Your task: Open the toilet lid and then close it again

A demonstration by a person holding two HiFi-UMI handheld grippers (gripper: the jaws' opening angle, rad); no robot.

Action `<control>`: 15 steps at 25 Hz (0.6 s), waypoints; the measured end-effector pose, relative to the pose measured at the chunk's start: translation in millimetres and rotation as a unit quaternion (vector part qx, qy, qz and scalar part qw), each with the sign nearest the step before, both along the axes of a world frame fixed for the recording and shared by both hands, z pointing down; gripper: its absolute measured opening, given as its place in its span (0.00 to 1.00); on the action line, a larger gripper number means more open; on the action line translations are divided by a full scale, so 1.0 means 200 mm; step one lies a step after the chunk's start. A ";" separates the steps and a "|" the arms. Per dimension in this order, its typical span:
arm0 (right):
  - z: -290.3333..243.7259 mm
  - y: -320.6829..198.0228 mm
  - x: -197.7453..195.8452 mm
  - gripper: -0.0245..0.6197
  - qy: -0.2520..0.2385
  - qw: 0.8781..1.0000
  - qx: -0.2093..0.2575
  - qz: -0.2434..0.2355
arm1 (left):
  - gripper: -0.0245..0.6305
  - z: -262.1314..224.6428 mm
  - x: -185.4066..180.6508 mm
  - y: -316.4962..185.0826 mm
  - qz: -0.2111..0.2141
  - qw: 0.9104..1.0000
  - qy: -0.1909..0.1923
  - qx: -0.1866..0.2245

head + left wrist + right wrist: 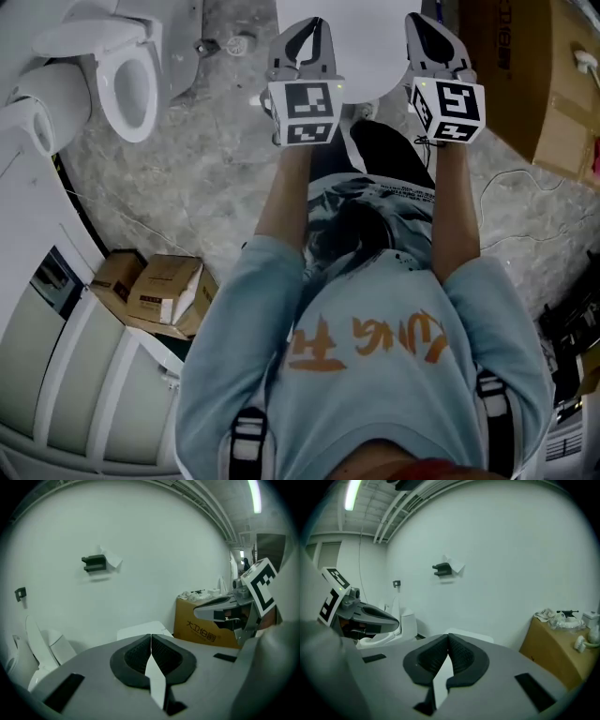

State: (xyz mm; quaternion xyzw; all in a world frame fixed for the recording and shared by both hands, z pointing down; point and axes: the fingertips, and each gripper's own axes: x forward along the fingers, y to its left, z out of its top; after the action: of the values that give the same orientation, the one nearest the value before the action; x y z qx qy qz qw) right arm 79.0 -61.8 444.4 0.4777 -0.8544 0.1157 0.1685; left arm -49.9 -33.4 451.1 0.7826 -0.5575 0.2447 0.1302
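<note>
Grey marbled stone floor (206, 178), plain white wall (154, 550) ahead. Toilet (127, 89) sits at the far left on the floor, well apart from both tools; its lid (33, 641) stands raised, seat ring exposed. Left tool (305, 28) and right tool (427, 26) are held out side by side in front of the person, each with jaws closed together and nothing between them. A low white block (140, 631) lies just beyond them. Large cardboard box (525, 75) at right, small cardboard boxes (159, 291) at lower left. Thin cable (516, 183) trails across the floor. Black wall bracket (95, 563) above; strip light (255, 496) on the ceiling.
</note>
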 end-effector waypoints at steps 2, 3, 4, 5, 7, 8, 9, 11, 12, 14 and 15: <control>0.14 0.04 -0.01 0.06 0.008 1.000 -0.018 -0.010 | 0.08 0.13 0.01 0.04 0.010 1.000 -0.009 -0.019; 0.20 0.06 -0.02 0.06 0.013 0.999 -0.025 -0.016 | 0.08 0.19 0.01 0.06 0.015 0.999 -0.013 -0.027; 0.26 0.08 -0.03 0.06 0.018 0.999 -0.032 -0.023 | 0.08 0.25 0.02 0.08 0.020 0.999 -0.017 -0.034; 0.33 0.10 -0.04 0.06 0.024 0.998 -0.039 -0.031 | 0.08 0.31 0.02 0.09 0.024 0.999 -0.021 -0.041; 0.44 0.14 -0.08 0.06 0.037 0.997 -0.048 -0.050 | 0.08 0.44 0.02 0.12 0.032 0.998 -0.031 -0.053; 0.50 0.16 -0.10 0.06 0.042 0.996 -0.052 -0.060 | 0.08 0.50 0.02 0.14 0.037 0.997 -0.037 -0.059; 0.55 0.18 -0.12 0.06 0.047 0.995 -0.056 -0.072 | 0.08 0.56 0.03 0.16 0.043 0.996 -0.043 -0.066; 0.65 0.24 -0.15 0.06 0.059 0.991 -0.066 -0.098 | 0.08 0.67 0.05 0.20 0.059 0.994 -0.058 -0.078; 0.69 0.27 -0.16 0.07 0.066 0.989 -0.071 -0.112 | 0.08 0.73 0.06 0.23 0.068 0.992 -0.066 -0.083; 0.79 0.33 -0.19 0.10 0.083 0.984 -0.081 -0.138 | 0.08 0.84 0.08 0.27 0.086 0.988 -0.082 -0.095; 0.85 0.37 -0.20 0.11 0.092 0.981 -0.086 -0.150 | 0.08 0.90 0.09 0.30 0.095 0.986 -0.089 -0.102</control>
State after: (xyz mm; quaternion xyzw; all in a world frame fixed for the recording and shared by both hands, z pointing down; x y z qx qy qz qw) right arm 38.8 12.9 613.5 0.3362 -0.8843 0.1172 0.3022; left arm -32.7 26.5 630.5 0.7900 -0.4620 0.3798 0.1351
